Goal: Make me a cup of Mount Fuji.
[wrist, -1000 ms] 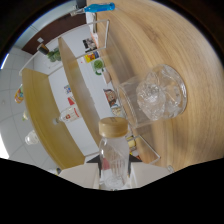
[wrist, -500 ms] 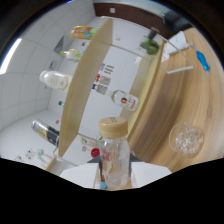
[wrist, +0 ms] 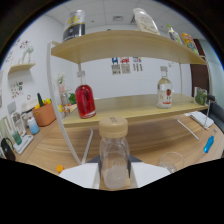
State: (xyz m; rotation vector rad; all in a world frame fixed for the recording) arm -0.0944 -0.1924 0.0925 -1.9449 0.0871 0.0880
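Note:
A clear bottle (wrist: 114, 159) with a tan cap stands upright between my white fingers (wrist: 80, 176), and my gripper (wrist: 114, 174) is shut on its lower body. Just beyond it to the right, a clear empty glass (wrist: 171, 161) sits on the wooden table (wrist: 60, 150). Ahead rises a two-level wooden shelf (wrist: 130, 107). On its lower board stand a round flask of red liquid (wrist: 85, 100) and a clear labelled bottle (wrist: 164, 93).
The top board carries a dark can (wrist: 75, 26) and a pale bag (wrist: 146, 20). An orange pot (wrist: 45, 114) with tools stands left of the shelf. A blue pen (wrist: 208, 144) lies on the table at the right. White shelf legs (wrist: 87, 145) stand close ahead.
The view has swung from tilted to level while the bottle stayed between the fingers. The shelf now faces me upright, and the glass lies close to the right of the bottle.

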